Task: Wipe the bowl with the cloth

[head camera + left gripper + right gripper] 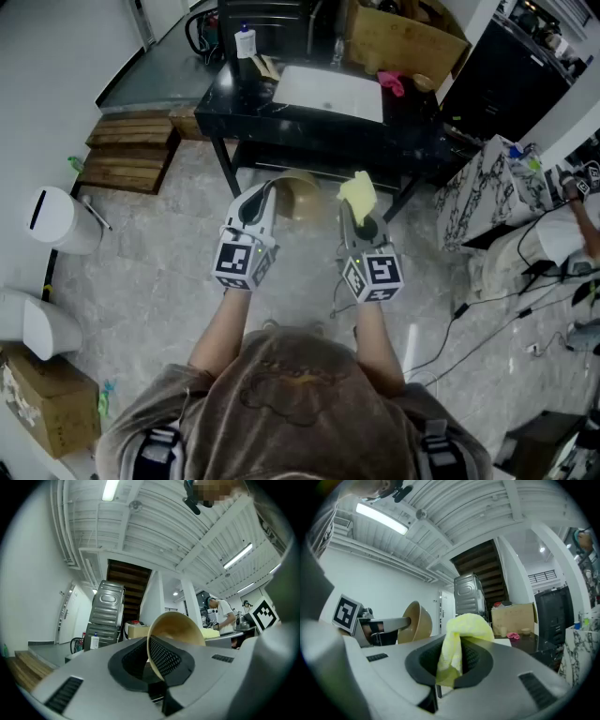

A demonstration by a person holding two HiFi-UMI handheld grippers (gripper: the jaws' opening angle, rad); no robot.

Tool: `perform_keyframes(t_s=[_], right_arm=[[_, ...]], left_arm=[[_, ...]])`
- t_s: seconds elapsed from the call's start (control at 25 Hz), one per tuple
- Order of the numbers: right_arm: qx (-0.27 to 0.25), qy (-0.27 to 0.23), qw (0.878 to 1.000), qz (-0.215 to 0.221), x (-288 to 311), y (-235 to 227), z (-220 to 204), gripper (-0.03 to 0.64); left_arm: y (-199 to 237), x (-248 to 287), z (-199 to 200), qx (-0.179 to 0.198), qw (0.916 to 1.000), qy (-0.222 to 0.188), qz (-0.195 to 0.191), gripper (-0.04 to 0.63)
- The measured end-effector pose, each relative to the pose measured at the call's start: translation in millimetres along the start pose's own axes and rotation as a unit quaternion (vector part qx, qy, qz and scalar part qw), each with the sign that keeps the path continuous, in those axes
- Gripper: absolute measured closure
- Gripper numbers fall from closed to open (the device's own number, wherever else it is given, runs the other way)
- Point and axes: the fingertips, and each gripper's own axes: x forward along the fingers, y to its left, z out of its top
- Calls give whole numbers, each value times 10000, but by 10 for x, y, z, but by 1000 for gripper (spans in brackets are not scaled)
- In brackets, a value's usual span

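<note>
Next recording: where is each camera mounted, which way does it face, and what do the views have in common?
Head view: on the person's head, facing steeply down at the floor and a black table; shows shoulders, forearms, left gripper, right gripper.
Left gripper view: on the left gripper, tilted up toward the ceiling; its jaws clamp the tan bowl by the rim.
Right gripper view: on the right gripper, tilted up; its jaws clamp the yellow cloth.
Shared: the bowl shows in all three views.

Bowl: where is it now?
Head view centre: the bowl is clamped by its rim in the left gripper, left of the cloth in the right gripper.
</note>
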Motion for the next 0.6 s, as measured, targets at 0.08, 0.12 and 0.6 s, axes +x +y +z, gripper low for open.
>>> perform_keyframes(t_s=[0.08, 0.12, 0.6], right_arm=[[-17, 30, 10000, -20, 17, 27, -22, 598], [-18, 41, 10000, -34, 26, 40, -33, 597], [7, 9, 9995, -300, 96, 351, -155, 596]], left_arm=[[17, -14, -9, -2, 10000, -3, -22, 575], [27, -21, -14, -3, 10000, -5, -34, 575], [300, -194, -117, -91, 9997, 41, -228, 575]])
